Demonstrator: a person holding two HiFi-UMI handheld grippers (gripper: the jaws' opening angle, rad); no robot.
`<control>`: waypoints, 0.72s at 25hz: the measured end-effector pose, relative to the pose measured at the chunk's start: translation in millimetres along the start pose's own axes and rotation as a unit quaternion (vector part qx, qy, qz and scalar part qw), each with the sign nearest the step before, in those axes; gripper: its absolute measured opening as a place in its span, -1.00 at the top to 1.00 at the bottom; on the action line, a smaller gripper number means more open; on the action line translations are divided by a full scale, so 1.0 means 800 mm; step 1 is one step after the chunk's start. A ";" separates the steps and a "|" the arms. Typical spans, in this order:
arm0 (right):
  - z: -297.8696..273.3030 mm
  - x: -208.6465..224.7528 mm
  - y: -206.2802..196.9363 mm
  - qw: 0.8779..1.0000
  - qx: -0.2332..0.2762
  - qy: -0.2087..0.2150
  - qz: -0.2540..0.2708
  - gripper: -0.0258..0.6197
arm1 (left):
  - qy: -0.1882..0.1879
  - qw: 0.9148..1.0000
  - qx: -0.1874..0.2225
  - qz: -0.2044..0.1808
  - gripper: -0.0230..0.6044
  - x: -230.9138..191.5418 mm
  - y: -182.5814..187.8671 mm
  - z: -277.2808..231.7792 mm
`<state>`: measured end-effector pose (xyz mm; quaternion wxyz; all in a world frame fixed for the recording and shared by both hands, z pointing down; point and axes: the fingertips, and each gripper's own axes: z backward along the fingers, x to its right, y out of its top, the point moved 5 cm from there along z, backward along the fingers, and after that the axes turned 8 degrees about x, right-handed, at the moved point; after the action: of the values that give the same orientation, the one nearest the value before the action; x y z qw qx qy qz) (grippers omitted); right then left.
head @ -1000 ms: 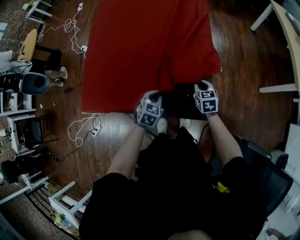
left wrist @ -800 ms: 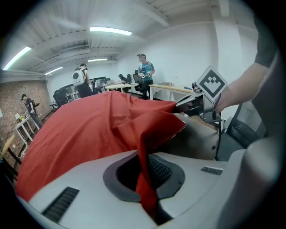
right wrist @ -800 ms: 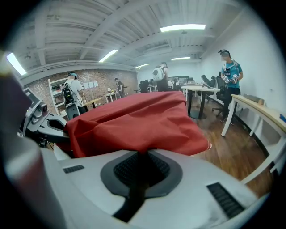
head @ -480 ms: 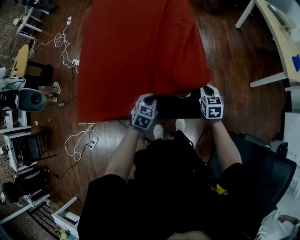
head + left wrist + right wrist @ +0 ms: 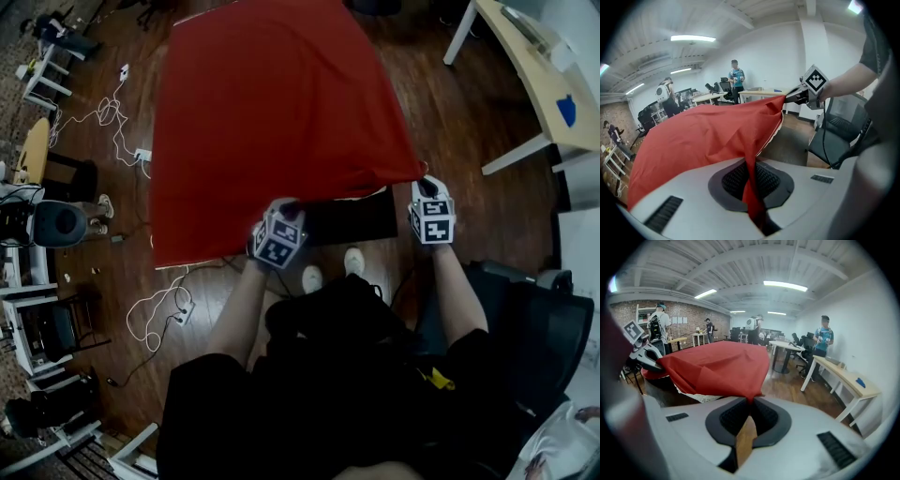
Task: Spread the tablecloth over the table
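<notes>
The red tablecloth (image 5: 272, 122) billows out ahead of me, hiding most of the dark table (image 5: 352, 217), of which only a strip shows under the near hem. My left gripper (image 5: 284, 210) is shut on the near hem left of centre; in the left gripper view the cloth (image 5: 708, 136) twists down into the shut jaws (image 5: 751, 168). My right gripper (image 5: 424, 184) is shut on the cloth's near right corner, and in the right gripper view that corner (image 5: 717, 369) ends pinched between the jaws (image 5: 749, 401). The hem runs stretched between both grippers.
A black office chair (image 5: 539, 328) stands close at my right. A light wooden desk (image 5: 544, 84) fills the upper right. White cables and a power strip (image 5: 117, 127) lie on the wooden floor at left, near white shelves (image 5: 33, 272). People stand at desks far back (image 5: 736, 77).
Both grippers have drawn apart, the right one farther right, stretching the hem between them. The cloth has risen and billowed out wider ahead of me.
</notes>
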<state>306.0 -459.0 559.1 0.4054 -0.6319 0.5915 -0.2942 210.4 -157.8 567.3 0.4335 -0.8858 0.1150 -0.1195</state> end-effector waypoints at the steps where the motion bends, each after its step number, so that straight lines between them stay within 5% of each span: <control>1: 0.003 0.005 0.007 1.000 0.006 -0.004 0.008 0.89 | -0.003 1.000 0.001 -0.007 0.91 0.000 0.004 0.002; 9: -0.022 0.033 0.072 0.998 0.032 -0.017 0.050 0.89 | -0.029 0.999 0.002 -0.035 0.91 -0.011 0.032 0.017; 18: -0.140 0.040 0.086 0.996 -0.009 0.014 0.088 0.89 | 0.033 0.999 -0.035 0.004 0.91 -0.098 0.036 -0.017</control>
<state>179.6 -507.2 552.4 0.4157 -0.5764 0.6532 -0.2612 129.0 -160.8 543.7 0.3984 -0.8957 0.1366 -0.1427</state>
